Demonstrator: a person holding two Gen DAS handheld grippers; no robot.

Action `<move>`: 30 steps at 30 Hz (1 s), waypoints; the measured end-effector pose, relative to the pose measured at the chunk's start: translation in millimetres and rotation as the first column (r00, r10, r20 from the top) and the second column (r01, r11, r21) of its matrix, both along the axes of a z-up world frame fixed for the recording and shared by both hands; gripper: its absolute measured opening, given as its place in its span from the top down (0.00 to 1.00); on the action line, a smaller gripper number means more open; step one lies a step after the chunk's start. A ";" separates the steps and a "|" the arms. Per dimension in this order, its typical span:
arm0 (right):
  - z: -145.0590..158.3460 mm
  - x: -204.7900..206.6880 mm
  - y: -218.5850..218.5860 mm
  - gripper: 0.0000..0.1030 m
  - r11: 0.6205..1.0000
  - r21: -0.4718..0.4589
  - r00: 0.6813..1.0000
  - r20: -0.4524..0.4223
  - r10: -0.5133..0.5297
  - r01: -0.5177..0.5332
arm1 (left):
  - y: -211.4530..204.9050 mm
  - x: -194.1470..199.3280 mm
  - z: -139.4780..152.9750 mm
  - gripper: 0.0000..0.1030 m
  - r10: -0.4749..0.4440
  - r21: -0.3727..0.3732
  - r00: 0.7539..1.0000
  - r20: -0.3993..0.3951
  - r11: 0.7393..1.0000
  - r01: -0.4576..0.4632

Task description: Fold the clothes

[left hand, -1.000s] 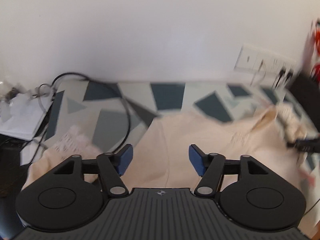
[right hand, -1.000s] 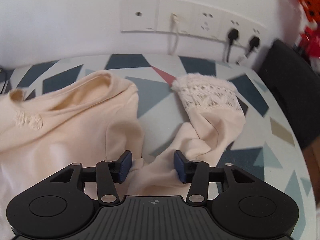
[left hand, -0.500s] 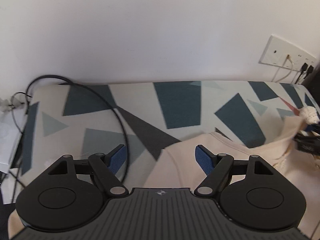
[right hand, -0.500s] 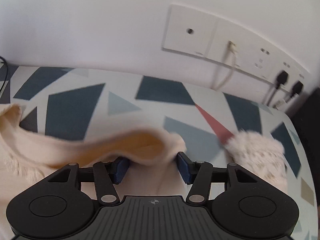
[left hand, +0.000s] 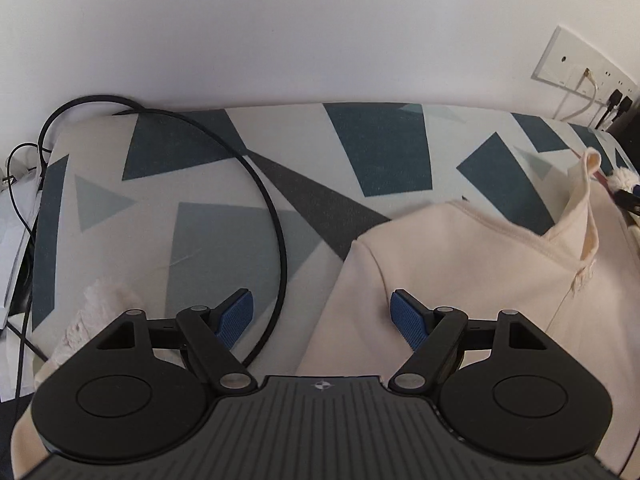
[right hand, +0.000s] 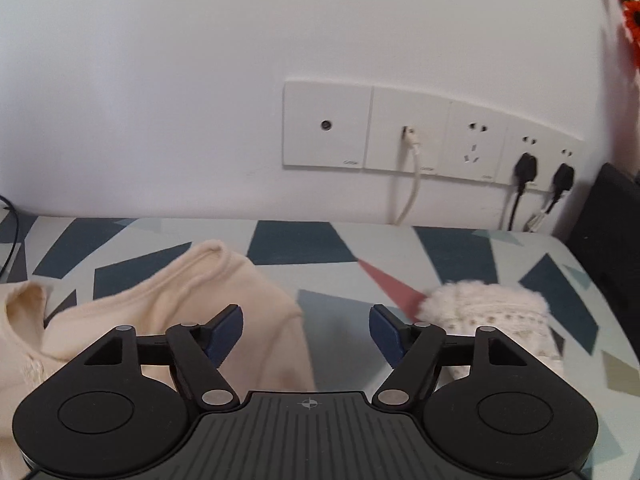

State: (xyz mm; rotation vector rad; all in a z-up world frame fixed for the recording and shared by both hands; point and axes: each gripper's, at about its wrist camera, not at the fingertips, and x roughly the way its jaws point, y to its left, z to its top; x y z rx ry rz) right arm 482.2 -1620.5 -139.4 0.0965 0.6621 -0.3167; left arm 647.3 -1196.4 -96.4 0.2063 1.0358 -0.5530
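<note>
A cream top (left hand: 472,264) lies on a table covered in a blue and grey triangle-patterned cloth (left hand: 376,152). In the left wrist view my left gripper (left hand: 322,318) is open and empty over the garment's left shoulder edge. A lace cuff (left hand: 96,312) lies at its lower left. In the right wrist view my right gripper (right hand: 306,330) is open and empty above the right shoulder (right hand: 224,280) of the cream top. The other lace cuff (right hand: 492,312) lies just right of its right finger. The neckline (left hand: 588,200) stands up in a fold.
A black cable (left hand: 264,200) loops across the cloth left of the garment. Wall sockets with plugs (right hand: 436,140) are on the white wall behind the table. A dark object (right hand: 612,232) stands at the table's right end. Papers and wires (left hand: 16,208) lie at the left end.
My right gripper has opened and let go of the shoulder fabric, which has dropped to the cloth. Both grippers have moved toward the back of the table. My left gripper has opened wider.
</note>
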 end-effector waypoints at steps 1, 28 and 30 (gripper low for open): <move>-1.3 -3.4 -2.1 0.33 1.000 0.004 1.000 -0.022 0.004 -0.004 | -0.9 -2.7 -1.2 0.69 -0.011 -0.001 1.000 0.002 1.000 0.011; -24.2 42.6 -21.1 0.69 0.970 0.235 0.981 -0.195 -0.019 0.065 | -45.7 -47.0 6.0 0.40 -0.010 0.061 0.993 0.118 0.998 0.002; -25.7 41.4 -17.6 0.74 0.967 0.247 0.983 -0.182 -0.016 0.061 | -52.8 -58.4 -4.5 0.40 -0.036 0.117 0.989 0.144 0.993 0.019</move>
